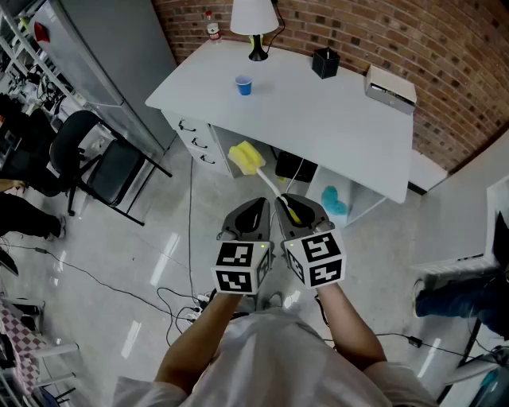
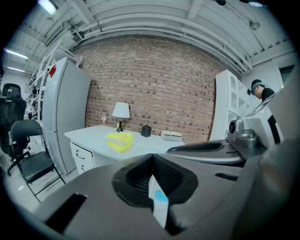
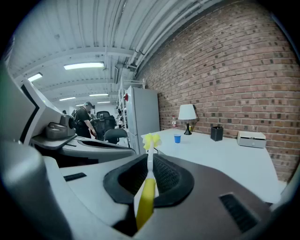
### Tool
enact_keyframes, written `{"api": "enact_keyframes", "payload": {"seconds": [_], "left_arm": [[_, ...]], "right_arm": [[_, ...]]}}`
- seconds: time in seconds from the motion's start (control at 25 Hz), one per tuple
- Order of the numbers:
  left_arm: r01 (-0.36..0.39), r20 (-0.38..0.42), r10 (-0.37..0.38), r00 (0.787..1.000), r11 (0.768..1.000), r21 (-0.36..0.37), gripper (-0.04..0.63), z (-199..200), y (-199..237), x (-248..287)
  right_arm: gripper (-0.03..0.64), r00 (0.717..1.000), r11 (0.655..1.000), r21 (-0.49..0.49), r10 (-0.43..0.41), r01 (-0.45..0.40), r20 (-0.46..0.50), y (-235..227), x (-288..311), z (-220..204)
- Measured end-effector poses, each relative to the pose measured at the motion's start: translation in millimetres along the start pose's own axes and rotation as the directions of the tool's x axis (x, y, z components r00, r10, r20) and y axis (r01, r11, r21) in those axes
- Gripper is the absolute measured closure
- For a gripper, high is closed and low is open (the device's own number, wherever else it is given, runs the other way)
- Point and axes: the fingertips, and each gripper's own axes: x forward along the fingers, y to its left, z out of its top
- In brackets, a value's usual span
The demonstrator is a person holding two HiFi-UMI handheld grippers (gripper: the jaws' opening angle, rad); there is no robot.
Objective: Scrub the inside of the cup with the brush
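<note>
A small blue cup (image 1: 243,85) stands upright on the white desk (image 1: 334,127), far ahead of both grippers; it also shows in the right gripper view as the blue cup (image 3: 176,138). My right gripper (image 1: 291,205) is shut on the yellow grip of a brush, whose white stem runs up-left to its yellow sponge head (image 1: 246,157). That head (image 3: 151,139) sticks out past the right gripper (image 3: 150,164) and appears as a yellow head (image 2: 119,140) in the left gripper view. My left gripper (image 1: 256,208) hangs close beside the right one, jaws shut on nothing (image 2: 152,164).
On the desk stand a lamp (image 1: 254,20), a black pen holder (image 1: 325,62), a white box (image 1: 390,87) and a small bottle (image 1: 211,28). A black chair (image 1: 95,159) sits left of the desk, cables (image 1: 179,302) lie on the floor, and another person's legs (image 1: 461,294) show at right.
</note>
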Motion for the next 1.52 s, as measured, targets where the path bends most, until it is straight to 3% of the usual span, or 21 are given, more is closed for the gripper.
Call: {"api": "enact_keyframes", "payload": {"seconds": [0.6, 1.16, 1.52], "left_arm": [[0.018, -0.003, -0.018, 1.000, 1.000, -0.004, 0.589, 5.6, 22.8, 31.2], [0.112, -0.018, -0.112, 0.994, 0.994, -0.014, 0.589, 30.4, 120.1, 73.3], [0.204, -0.040, -0.204, 0.978, 0.979, -0.010, 0.589, 42.1, 189.8, 84.1]], "right_arm": [[0.583, 1.000, 1.000, 0.000, -0.010, 0.010, -0.003, -12.9, 35.1, 4.2], [0.584, 0.995, 0.996, -0.003, -0.091, 0.091, -0.038, 0.7, 135.0, 30.8], [0.584, 0.984, 0.986, 0.011, -0.168, 0.169, -0.065, 28.8, 197.8, 49.0]]}}
